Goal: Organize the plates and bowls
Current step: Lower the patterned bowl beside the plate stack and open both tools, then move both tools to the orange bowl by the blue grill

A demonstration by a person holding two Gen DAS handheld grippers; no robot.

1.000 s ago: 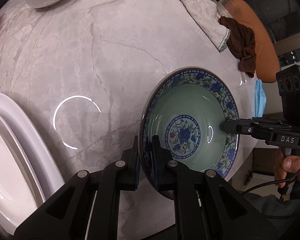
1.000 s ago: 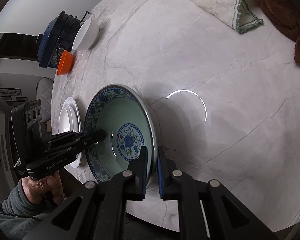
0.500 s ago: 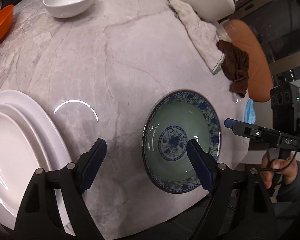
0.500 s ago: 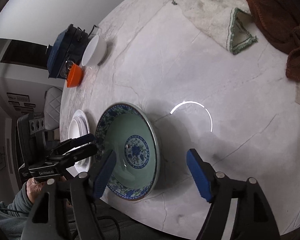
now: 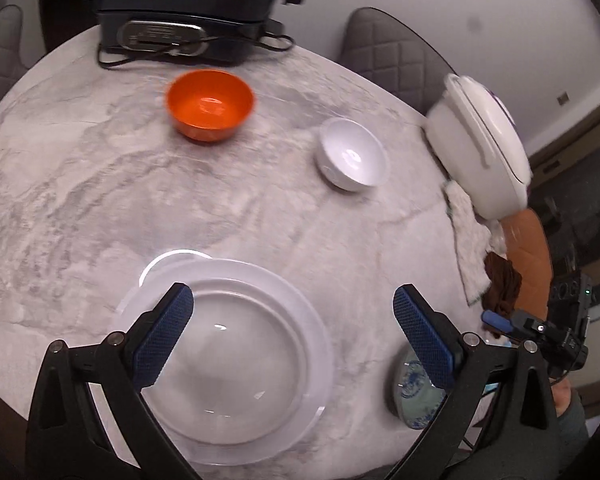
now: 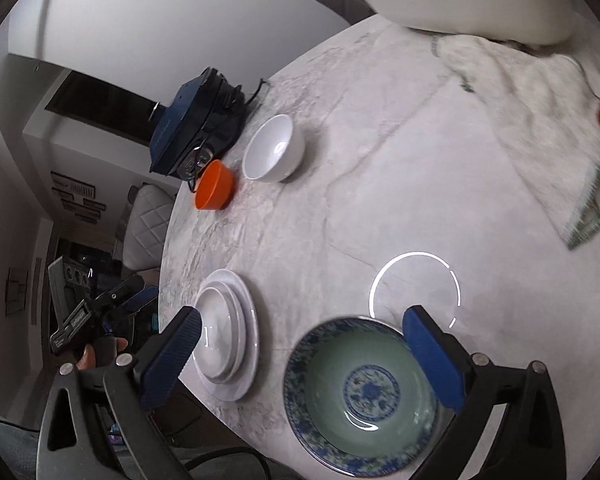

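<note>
The blue-patterned bowl [image 6: 364, 396] sat on the marble bench [image 6: 380, 208] near the stacked white plates [image 6: 226, 336], held by neither claw. The left claw [image 5: 292, 336] and right claw [image 6: 300, 360] were both opening wide with nothing gripped. The white bowl [image 5: 350, 154] and orange bowl [image 5: 210, 104] stood apart across the bench, apparently still to be gathered

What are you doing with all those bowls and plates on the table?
A person is tidying dishes on a marble table, with a gripper in each hand. Both the left gripper and the right gripper are opening, with nothing between their jaws. The blue patterned bowl sits alone on the table near its edge, beside a stack of white plates. An orange bowl and a white bowl wait farther back, not stacked yet.
</note>
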